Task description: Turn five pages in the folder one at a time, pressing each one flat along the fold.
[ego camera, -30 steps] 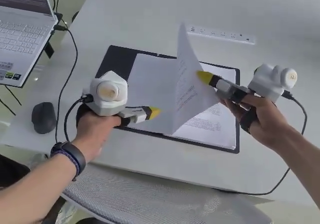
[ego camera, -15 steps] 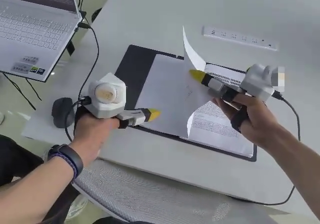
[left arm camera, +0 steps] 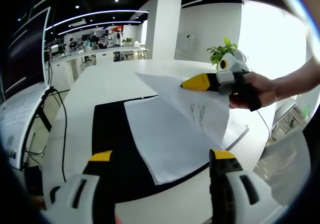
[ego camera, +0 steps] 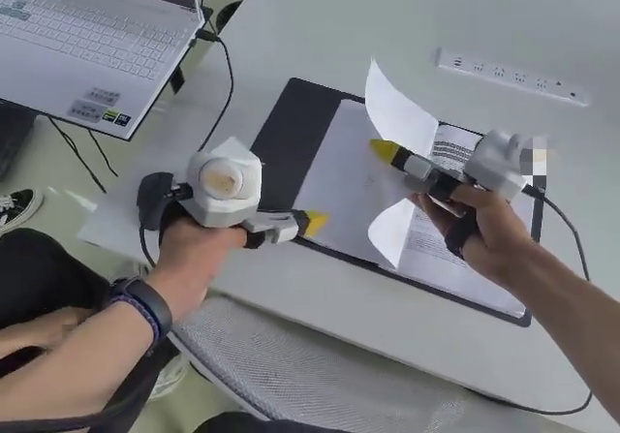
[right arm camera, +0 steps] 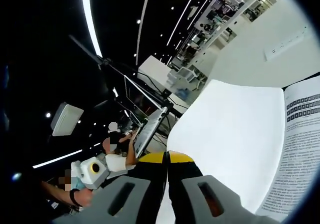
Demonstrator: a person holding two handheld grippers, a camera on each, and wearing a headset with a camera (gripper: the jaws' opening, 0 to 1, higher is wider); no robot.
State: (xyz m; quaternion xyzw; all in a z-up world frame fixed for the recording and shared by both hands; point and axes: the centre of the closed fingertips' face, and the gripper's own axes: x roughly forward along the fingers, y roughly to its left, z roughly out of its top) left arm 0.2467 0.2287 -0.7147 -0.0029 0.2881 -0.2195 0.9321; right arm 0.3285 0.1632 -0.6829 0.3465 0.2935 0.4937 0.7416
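The folder (ego camera: pixel 288 135) lay open on the table (ego camera: pixel 339 16), its black cover showing along its left and far edges; blank sheets (ego camera: pixel 344 176) covered the folder's left half and a printed sheet (ego camera: pixel 431 244) its right half. Over the folder's fold one page (ego camera: pixel 399 113) stood lifted, curling up toward the folder's far side; its lower part bowed down near the folder's near edge.

The right gripper (ego camera: pixel 383 149) reached in from the folder's right side, above the printed sheet; its jaws were closed on the page's edge; in the right gripper view the yellow tips sat pressed together, with the white page (right arm camera: pixel 235 129) spread beside them.

The left gripper (ego camera: pixel 312 224) was held at the folder's near edge, by its left half, pointing along that edge toward the folder's right; whether it touched the folder could not be told. In the left gripper view its jaws stood wide apart with nothing between them, framing the folder's cover and the blank sheets; beyond them the right gripper's yellow tip met the raised page.

A laptop (ego camera: pixel 97 36) lay well off the folder's far left corner; a mouse (ego camera: pixel 152 196) sat left of the folder, partly hidden behind the left gripper; a power strip (ego camera: pixel 509 75) lay beyond the folder's far right corner; a mesh chair (ego camera: pixel 291 355) showed on the near side of the folder, past the table's edge.
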